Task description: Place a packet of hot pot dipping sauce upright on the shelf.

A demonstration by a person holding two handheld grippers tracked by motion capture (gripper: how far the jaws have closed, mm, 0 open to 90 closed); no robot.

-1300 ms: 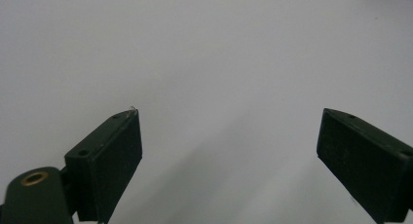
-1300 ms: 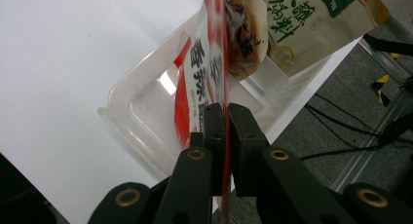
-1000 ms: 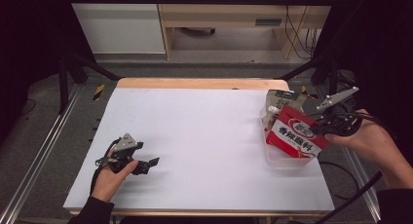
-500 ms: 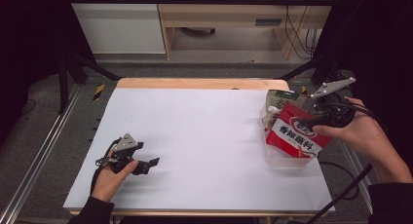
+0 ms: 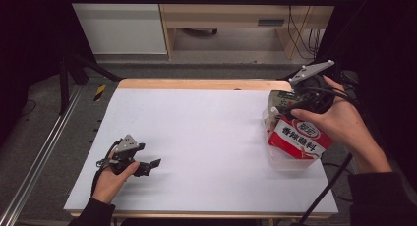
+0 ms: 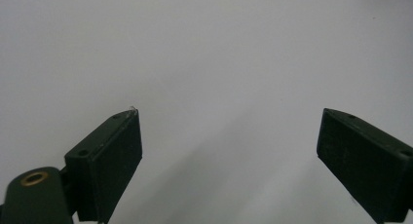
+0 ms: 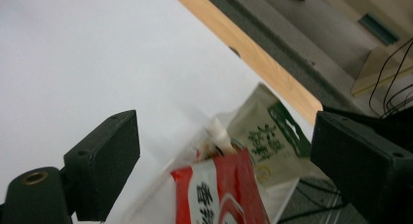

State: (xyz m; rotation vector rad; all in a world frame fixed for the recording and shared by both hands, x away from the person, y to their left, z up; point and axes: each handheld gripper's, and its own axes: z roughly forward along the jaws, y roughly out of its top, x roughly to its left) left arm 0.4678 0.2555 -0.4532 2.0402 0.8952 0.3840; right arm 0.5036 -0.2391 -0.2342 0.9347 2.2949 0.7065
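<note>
Right gripper view: red packet lies below the spread, just-opened right hand-held gripper, unpinched.

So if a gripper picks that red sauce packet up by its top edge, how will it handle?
Probably floppy: the red sauce packet looks like a thin, soft pouch. It leans in the clear plastic container, so it may tip. Its glossy film could slip.

high view: above, forward-down | gripper views: close, low over white table | shared: table

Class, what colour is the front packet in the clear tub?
Red with a white label band, the front packet shows best in the high view.
</note>
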